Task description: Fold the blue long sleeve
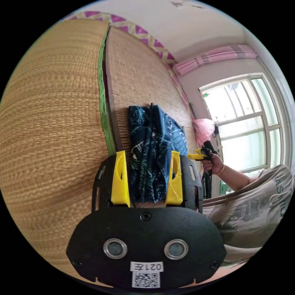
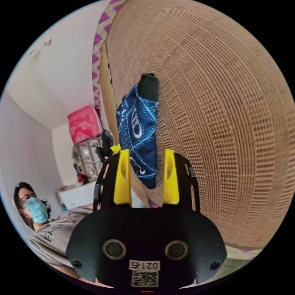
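The blue shirt is seen bunched on the woven mat, between the spread jaws of the left gripper; nothing is gripped. The right gripper is likewise held wide apart w/ the shirt between; contact can't be told.

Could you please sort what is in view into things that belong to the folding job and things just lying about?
Part of the job:
- blue shirt, bunched on the woven mat
- left gripper, jaws open
- right gripper, jaws open

Just lying about:
- pink bag
- pink box
- window
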`<action>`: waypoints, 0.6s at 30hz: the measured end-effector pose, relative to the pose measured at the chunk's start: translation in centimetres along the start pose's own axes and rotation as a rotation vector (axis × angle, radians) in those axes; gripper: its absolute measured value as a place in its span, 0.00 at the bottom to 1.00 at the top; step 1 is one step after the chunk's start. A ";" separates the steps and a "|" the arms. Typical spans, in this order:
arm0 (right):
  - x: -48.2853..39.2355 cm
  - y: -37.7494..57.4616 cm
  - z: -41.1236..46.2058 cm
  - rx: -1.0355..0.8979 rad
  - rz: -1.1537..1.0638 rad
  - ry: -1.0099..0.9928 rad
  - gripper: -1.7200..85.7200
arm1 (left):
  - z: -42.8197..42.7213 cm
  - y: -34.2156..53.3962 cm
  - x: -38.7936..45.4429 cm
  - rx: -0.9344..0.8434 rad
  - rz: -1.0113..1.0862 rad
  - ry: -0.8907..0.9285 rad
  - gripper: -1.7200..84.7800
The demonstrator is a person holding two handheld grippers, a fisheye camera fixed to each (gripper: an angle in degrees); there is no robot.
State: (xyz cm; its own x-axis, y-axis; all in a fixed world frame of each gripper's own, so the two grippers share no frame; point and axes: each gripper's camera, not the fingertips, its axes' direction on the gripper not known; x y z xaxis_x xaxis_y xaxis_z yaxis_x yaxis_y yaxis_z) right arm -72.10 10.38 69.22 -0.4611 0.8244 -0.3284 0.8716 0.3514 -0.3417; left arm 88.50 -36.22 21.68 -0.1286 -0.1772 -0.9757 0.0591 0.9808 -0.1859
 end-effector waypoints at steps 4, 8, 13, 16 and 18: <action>2.8 0.1 1.1 0.112 -0.020 -0.237 0.15 | 1.8 -3.2 -3.2 -0.124 -0.010 0.225 0.24; 2.4 -1.1 2.3 0.106 -0.083 -0.336 0.13 | 5.3 -4.6 -4.4 -0.295 -0.009 0.211 0.20; -0.5 -2.4 4.0 0.008 -0.109 -0.271 0.12 | 8.5 -4.7 -5.9 -0.338 -0.057 0.208 0.11; -2.7 -1.4 3.0 0.027 -0.074 -0.120 0.07 | 8.0 -3.5 -6.1 -0.251 -0.050 0.238 0.10; -4.6 -0.6 2.5 0.017 -0.077 -0.038 0.06 | 7.9 -1.4 -5.9 -0.201 -0.072 0.290 0.09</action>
State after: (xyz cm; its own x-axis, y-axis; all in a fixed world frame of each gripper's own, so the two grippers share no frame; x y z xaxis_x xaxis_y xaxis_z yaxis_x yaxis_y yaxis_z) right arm -70.93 5.26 68.70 -0.5332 0.7774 -0.3337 0.8304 0.4056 -0.3820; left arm 96.98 -37.22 26.82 -0.4029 -0.2438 -0.8822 -0.1523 0.9683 -0.1981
